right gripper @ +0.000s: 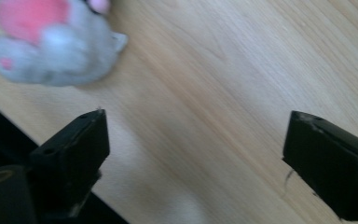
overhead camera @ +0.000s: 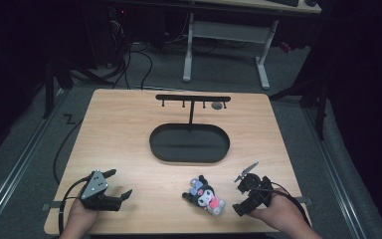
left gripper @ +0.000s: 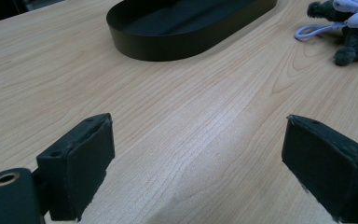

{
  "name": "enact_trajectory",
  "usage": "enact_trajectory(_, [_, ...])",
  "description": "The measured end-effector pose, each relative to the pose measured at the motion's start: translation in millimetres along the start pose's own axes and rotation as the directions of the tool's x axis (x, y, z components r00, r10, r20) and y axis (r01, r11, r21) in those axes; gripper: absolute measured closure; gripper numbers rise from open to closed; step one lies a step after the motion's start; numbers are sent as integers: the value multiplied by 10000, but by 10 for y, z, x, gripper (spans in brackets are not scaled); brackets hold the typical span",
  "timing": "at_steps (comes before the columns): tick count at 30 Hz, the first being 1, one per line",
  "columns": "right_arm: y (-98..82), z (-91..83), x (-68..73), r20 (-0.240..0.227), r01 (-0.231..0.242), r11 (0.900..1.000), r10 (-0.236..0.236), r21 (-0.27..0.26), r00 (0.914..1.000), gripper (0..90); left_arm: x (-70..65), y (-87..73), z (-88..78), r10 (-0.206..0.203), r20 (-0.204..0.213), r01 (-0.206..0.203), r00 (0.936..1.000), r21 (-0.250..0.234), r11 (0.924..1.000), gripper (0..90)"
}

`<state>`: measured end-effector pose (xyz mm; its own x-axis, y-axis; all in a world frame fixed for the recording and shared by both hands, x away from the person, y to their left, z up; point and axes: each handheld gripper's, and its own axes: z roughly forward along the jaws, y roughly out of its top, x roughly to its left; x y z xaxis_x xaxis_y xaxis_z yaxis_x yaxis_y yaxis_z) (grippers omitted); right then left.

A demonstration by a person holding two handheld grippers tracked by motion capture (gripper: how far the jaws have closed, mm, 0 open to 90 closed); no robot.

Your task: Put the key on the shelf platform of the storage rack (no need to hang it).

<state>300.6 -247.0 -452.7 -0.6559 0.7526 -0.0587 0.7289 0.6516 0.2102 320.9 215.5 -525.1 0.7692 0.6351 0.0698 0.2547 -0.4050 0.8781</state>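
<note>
Both tools gape empty: right tool point(overhead camera: 238, 191) beside plush toy point(overhead camera: 206, 195), left tool point(overhead camera: 119, 184) over bare table point(overhead camera: 129, 129).

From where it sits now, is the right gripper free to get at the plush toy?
Probably yes. The right gripper stands open just beside the plush toy, with only bare table between them. In the right gripper view nothing sits between its fingers, and the toy lies off to one side.

The plush toy point(right gripper: 51, 42) is blurred and cut off by the top edge.
</note>
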Motion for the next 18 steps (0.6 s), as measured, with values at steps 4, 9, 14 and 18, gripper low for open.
enact_trajectory(4, [52, -61, 114, -388, 185, 9996, -193, -200, 9991, 0, -2, 3, 1, 13, 10, -13, 10000, 4, 10000, 98])
enact_trajectory(9, [136, -69, 236, -712, 462, 9986, -480, -261, 9963, 0, 0, 3, -2, -1, -2, 1, 10000, -11, 10000, 98])
enact_trajectory(14, [226, -16, 342, -832, 662, 9974, -683, -275, 9942, 2, -1, 2, 1, 1, 3, -1, 10000, 4, 10000, 98])
enact_trajectory(18, [298, 40, 422, -905, 915, 9953, -941, -324, 9914, 9, 7, 1, -3, -27, -8, 27, 10000, 3, 10000, 98])
